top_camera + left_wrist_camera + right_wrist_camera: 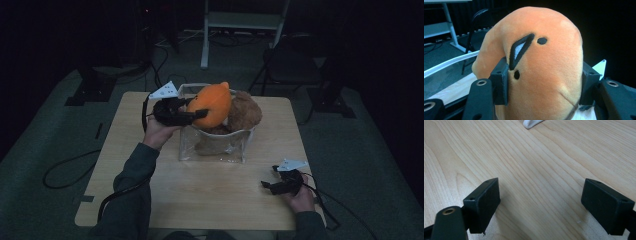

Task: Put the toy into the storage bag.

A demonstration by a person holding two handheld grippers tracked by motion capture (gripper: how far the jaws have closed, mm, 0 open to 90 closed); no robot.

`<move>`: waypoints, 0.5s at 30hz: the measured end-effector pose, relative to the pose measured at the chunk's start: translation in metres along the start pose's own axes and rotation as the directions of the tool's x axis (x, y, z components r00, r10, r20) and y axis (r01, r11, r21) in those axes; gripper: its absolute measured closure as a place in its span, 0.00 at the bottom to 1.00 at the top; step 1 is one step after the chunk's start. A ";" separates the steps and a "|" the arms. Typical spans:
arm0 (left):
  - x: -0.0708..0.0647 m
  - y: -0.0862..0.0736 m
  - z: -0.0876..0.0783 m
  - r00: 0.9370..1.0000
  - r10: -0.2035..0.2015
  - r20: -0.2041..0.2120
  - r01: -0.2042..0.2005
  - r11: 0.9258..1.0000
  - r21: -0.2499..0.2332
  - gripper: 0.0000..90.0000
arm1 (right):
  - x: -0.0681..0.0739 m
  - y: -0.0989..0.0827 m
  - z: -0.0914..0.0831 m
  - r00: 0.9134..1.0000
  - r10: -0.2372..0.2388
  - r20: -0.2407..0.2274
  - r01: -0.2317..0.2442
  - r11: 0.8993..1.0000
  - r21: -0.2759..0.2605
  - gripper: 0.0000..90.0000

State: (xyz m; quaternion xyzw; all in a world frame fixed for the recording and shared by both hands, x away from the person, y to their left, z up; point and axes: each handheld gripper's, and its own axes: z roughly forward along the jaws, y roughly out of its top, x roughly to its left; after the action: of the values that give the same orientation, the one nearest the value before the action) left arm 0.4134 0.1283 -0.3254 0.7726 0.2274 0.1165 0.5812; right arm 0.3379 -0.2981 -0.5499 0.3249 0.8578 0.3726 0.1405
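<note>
One soft orange plush toy with a stitched black face (pixel 536 62) sits squeezed between the pads of your left gripper (pixel 202 112), held above the rim of the clear plastic bag with white trim (pixel 215 150) at the far middle of the pale wooden table (pixel 210 200). A brown plush toy (pixel 245 112) already fills much of the bag, so the orange one may catch on it or roll out over the rim. The bag looks floppy and could tip. Your right gripper (pixel 541 205) rests near the table's edge, jaws apart and empty, too distant to steady the bag.
</note>
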 end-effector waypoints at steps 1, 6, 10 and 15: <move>0.000 0.000 0.000 1.000 0.000 -0.001 0.000 1.000 0.002 0.46 | 0.000 0.000 0.000 1.000 0.000 0.000 0.000 1.000 0.000 0.16; 0.002 -0.002 0.002 1.000 -0.008 -0.007 0.008 1.000 0.004 0.46 | 0.000 0.000 0.000 1.000 -0.001 0.000 0.001 1.000 0.000 0.16; 0.004 -0.004 0.002 1.000 -0.016 -0.014 0.016 1.000 0.003 0.46 | 0.000 0.000 0.000 1.000 -0.001 0.000 0.001 1.000 0.000 0.16; 0.006 -0.006 0.003 1.000 -0.021 -0.022 0.021 1.000 0.004 0.46 | 0.000 0.000 0.000 1.000 -0.001 0.000 0.001 1.000 0.000 0.16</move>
State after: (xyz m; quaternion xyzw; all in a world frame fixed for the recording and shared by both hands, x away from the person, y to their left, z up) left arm 0.4186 0.1302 -0.3320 0.7701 0.2422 0.1183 0.5781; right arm 0.3379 -0.2981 -0.5499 0.3245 0.8579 0.3727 0.1408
